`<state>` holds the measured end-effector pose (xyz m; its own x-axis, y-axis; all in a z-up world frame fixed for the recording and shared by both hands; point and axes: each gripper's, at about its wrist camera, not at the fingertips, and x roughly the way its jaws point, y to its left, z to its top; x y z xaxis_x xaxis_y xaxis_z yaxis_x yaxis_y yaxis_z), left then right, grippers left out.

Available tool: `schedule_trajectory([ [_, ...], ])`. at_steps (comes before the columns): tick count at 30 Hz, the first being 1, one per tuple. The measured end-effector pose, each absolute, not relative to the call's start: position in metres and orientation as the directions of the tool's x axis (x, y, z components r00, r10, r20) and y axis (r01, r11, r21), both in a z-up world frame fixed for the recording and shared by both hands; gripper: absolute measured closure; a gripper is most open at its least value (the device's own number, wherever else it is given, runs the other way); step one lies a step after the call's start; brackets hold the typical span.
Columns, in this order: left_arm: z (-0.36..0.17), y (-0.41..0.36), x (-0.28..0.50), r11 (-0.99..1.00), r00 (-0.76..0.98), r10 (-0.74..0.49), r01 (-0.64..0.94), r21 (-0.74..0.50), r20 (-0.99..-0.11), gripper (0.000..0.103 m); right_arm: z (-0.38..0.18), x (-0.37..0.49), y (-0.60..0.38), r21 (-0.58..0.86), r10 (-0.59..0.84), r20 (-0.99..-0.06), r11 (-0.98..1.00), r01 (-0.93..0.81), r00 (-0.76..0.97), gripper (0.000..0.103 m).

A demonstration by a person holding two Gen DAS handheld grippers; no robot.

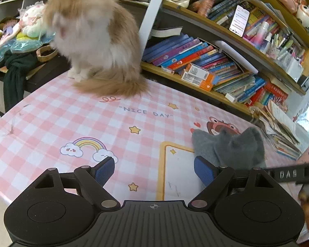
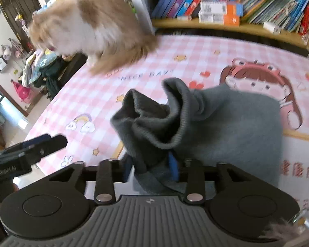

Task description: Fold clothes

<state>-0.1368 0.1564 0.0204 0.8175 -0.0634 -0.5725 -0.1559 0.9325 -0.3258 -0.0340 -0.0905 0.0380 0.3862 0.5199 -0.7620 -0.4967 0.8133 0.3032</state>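
Right now the right gripper [image 2: 152,167] pinches a bunched grey knitted garment [image 2: 216,127] at lower centre above the pink checked tablecloth [image 2: 88,94], the left gripper [image 1: 154,173] gapes empty — the fluffy ginger-and-white cat [image 2: 88,24] upper left could pounce and snag it.

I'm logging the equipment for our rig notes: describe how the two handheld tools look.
Both match: a matte black body with a ribbed grey centre panel, two round black discs, black linkage arms with silver pivot pins, and fingers with ribbed blue pads. The left tool shows both pads; the right tool shows blue edges. The left's side carries white lettering, too blurred to read.
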Motion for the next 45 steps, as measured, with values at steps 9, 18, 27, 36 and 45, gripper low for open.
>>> schedule_trajectory([
  [9,0.039,0.136,-0.124,0.930,0.881,-0.158,-0.019,-0.368,-0.445,0.016,0.059,-0.040,-0.131,0.509,0.702,-0.610,0.702,-0.498,0.367,0.040],
  [18,0.043,0.068,-0.090,0.951,0.844,-0.300,0.226,-0.211,-0.445,0.017,0.055,-0.025,-0.197,0.405,0.443,-0.664,0.890,-0.209,0.603,0.038],
  [27,0.028,0.051,-0.052,0.939,0.781,-0.328,0.210,-0.271,-0.531,0.099,0.009,-0.016,-0.209,0.282,0.315,-0.788,0.949,-0.145,0.530,0.035],
  [36,-0.007,0.115,-0.066,0.768,0.795,-0.381,-0.012,-0.640,-0.472,0.098,0.008,-0.023,-0.203,0.287,0.355,-0.778,0.935,-0.210,0.518,0.029],
  [45,-0.035,0.143,-0.073,0.690,0.765,-0.349,-0.181,-0.701,-0.541,0.045,0.004,-0.016,-0.198,0.294,0.373,-0.783,0.927,-0.232,0.498,0.029],
])
